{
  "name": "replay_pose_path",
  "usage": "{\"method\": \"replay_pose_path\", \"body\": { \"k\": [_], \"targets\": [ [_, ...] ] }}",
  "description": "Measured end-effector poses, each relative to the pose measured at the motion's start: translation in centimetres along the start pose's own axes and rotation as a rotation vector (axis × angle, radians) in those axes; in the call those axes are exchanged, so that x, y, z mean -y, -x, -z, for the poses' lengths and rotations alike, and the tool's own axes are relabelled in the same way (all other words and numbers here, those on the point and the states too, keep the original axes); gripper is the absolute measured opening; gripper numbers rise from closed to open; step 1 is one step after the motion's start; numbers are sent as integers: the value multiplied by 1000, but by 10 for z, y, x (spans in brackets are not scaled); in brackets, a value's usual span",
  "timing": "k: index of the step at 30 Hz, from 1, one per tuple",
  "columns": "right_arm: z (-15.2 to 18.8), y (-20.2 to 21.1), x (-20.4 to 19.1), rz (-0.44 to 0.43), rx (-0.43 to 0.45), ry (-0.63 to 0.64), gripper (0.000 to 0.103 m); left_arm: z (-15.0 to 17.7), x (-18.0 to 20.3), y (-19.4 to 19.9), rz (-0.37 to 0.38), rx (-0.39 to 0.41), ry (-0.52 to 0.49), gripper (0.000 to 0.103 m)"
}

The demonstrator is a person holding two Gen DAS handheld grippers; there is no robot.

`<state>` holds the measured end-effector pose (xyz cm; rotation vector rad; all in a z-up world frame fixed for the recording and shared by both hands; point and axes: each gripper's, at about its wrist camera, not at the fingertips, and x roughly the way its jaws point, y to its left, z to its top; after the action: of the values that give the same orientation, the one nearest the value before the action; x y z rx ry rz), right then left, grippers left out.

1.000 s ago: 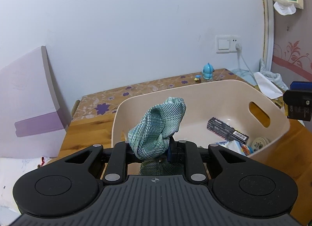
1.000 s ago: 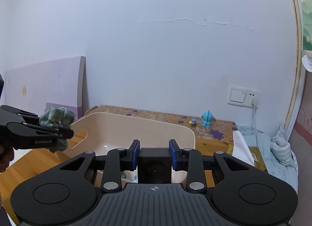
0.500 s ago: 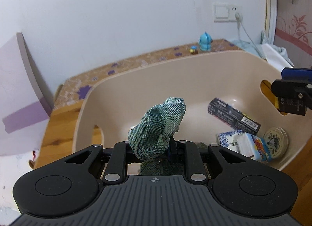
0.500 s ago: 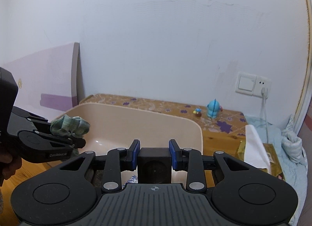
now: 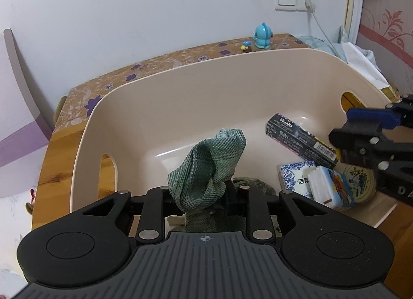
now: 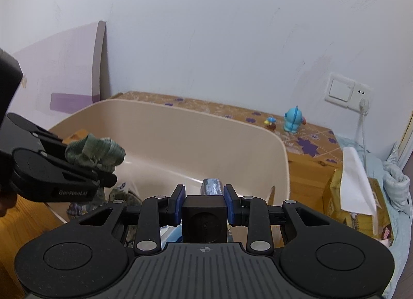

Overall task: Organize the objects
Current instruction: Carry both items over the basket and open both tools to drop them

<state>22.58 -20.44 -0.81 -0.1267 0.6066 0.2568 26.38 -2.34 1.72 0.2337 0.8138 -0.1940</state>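
Left wrist view: left gripper [image 5: 200, 193] clamps green cloth [image 5: 206, 167], centre frame, above beige bin [image 5: 180, 97]. Release low, over bare floor left of boxes.

Right wrist view: right gripper [image 6: 204, 204] pinches black cube [image 6: 204, 217], lower centre; keep it off the cloth's drop path.

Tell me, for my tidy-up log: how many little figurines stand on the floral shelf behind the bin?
2: a blue figurine and, just to its left, a tiny mushroom figurine. The bin may hide others.

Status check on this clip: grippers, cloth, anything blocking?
Left gripper shut on green cloth, over the tub. Right gripper shut on black block. Nothing blocking.
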Motion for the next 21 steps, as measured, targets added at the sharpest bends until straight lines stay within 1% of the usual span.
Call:
{"method": "replay_pose_path", "body": {
  "k": [2, 3, 4, 5, 6, 7, 8, 9, 11, 12, 14, 17, 21],
  "targets": [
    [1, -2, -2, 4, -14, 3, 30, 0, 0, 3, 4, 11, 5, 50],
    [1, -2, -2, 14, -15, 6, 32, 0, 0, 5, 3, 20, 8, 56],
    [1, -1, -4, 29, -8, 16, 40, 0, 0, 7, -3, 29, 9, 66],
    [1, 2, -6, 39, 0, 25, 41, 0, 1, 9, -13, 37, 10, 73],
    [0, 4, -6, 41, 7, 28, 43, 0, 1, 10, -24, 44, 10, 75],
    [0, 7, -6, 40, 13, 26, 48, 1, 2, 12, -34, 46, 11, 79],
    [-1, 11, -6, 40, 19, 22, 54, 2, 3, 13, -43, 49, 13, 81],
    [-1, 14, -6, 43, 24, 18, 57, 2, 3, 15, -46, 51, 15, 81],
    [-2, 19, -4, 51, 30, -1, 68, 5, 3, 18, -47, 57, 26, 82],
    [-2, 22, -2, 48, 31, -13, 70, 6, 4, 20, -49, 60, 33, 83],
    [-2, 26, 2, 37, 30, -52, 78, 8, 4, 23, -55, 64, 43, 84],
    [-1, 32, 9, 27, 22, -112, 83, 13, 3, 30, -68, 76, 58, 84],
    [3, 41, 14, 17, 30, -157, 88, 19, -1, 41, -91, 100, 124, 85]
  ]
}}
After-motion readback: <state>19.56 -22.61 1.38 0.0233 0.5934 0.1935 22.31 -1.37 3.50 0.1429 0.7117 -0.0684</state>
